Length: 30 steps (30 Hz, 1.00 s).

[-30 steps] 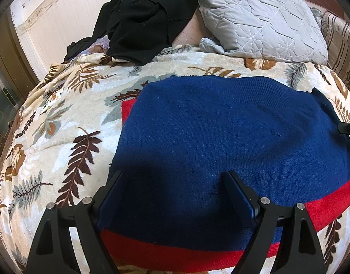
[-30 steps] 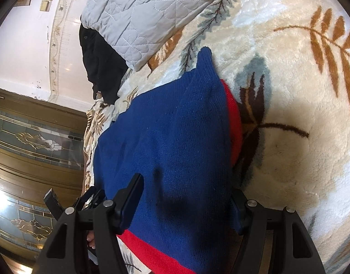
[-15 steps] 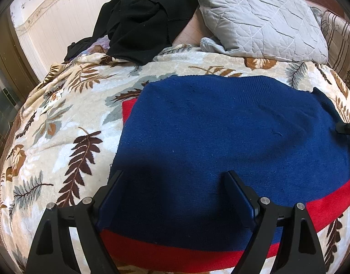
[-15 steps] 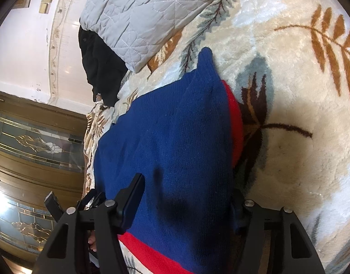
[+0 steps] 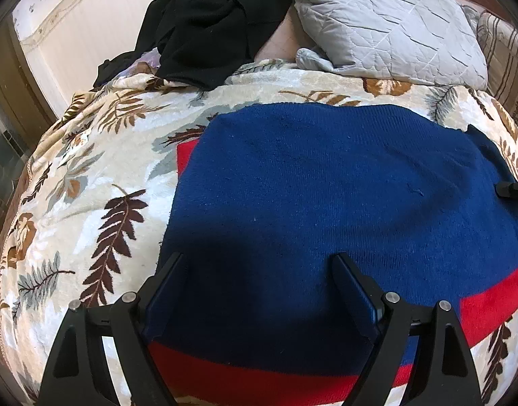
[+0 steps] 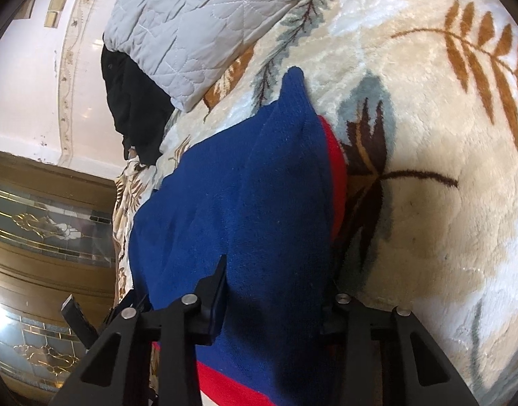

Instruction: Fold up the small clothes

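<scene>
Blue sweater flat on the leaf-print blanket

Right gripper [image 6: 276,291] is closing, the blue sweater [image 5: 326,203] edge between its jaws; left gripper [image 5: 259,284] stands wide, unclenched, over the sweater's red hem. Beyond the sweater lie the blanket [image 5: 90,176], black clothes [image 5: 208,23] and grey pillow [image 5: 387,23].

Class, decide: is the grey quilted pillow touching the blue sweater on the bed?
Apart. The left wrist view shows a strip of leaf-patterned blanket between the grey quilted pillow and the blue sweater.
</scene>
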Each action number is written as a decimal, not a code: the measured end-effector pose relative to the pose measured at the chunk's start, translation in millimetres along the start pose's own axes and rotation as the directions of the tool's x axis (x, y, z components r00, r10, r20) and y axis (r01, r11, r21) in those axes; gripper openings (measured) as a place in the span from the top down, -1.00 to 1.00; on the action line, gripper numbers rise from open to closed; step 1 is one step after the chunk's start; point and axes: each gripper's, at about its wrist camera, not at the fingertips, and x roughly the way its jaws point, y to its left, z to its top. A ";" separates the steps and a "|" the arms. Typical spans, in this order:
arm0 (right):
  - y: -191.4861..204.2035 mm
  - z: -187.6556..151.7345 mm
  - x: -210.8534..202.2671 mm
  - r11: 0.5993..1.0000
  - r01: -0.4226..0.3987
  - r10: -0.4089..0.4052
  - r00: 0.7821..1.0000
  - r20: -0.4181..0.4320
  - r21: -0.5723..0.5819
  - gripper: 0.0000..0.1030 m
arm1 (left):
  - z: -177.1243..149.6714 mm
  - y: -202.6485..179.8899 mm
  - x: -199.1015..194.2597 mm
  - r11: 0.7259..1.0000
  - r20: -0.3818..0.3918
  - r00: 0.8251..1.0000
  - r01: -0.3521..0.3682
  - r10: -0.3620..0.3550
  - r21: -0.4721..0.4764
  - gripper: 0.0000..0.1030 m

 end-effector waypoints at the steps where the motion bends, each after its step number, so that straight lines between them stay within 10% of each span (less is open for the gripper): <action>1: 0.4 -0.7 -0.1 1.000 0.002 -0.002 1.000 0.004 0.005 0.13 | 0.4 -0.3 0.5 1.000 -0.001 1.000 0.000 0.000 -0.001 -0.71; 6: 7.3 -3.7 2.0 1.000 0.013 -0.013 0.999 0.035 -0.005 -0.09 | 1.2 1.9 1.4 1.000 -0.004 1.000 0.010 -0.010 -0.014 -0.71; 14: 13.2 -12.1 -7.6 0.997 0.072 -0.074 0.993 0.090 0.027 0.41 | -2.5 7.3 -5.4 1.000 -0.001 1.000 0.017 -0.017 -0.020 -0.71; 30: 92.9 -21.8 -28.4 0.983 0.185 -0.183 0.978 0.102 -0.007 0.51 | -2.6 53.3 -33.5 0.996 0.047 0.999 0.027 -0.023 -0.082 -0.71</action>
